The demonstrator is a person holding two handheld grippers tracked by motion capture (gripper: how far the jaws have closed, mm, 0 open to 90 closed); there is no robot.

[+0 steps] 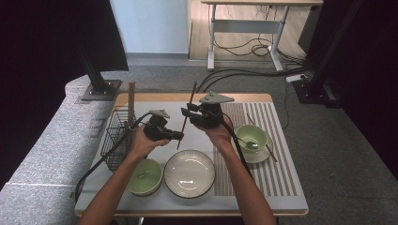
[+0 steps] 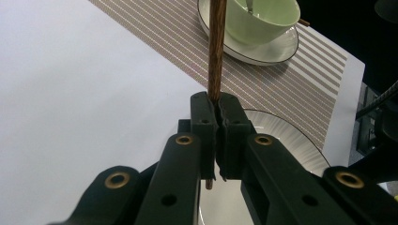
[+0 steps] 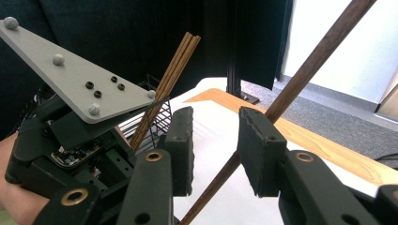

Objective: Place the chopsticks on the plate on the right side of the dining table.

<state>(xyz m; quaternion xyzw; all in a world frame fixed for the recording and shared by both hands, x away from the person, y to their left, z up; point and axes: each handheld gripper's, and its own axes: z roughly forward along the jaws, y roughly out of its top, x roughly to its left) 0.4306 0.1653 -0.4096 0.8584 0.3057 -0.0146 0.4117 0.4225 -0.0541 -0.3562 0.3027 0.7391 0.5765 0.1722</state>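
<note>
Above the bench [image 1: 155, 197], behind the white plate [image 1: 189, 173], the left gripper [image 2: 214, 140] has its jaws clenched on a chopstick [image 2: 216, 51] near its lower end. The stick slants up and far-right, crossing between the released jaws of the right gripper [image 3: 216, 150].

Chopstick [image 2: 215, 51] was dark grained wood, gripper jaws matt black plastic with brass-looking rivets, grey plate [image 3: 70, 75] matt, bowls [image 1: 251, 136] and white plate [image 1: 189, 173] glossy glazed ceramic, placemat [image 2: 300, 79] ribbed woven stripes, basket [image 1: 115, 136] black wire mesh, table [image 1: 155, 98] wood-edged with smooth matt white top.
</note>
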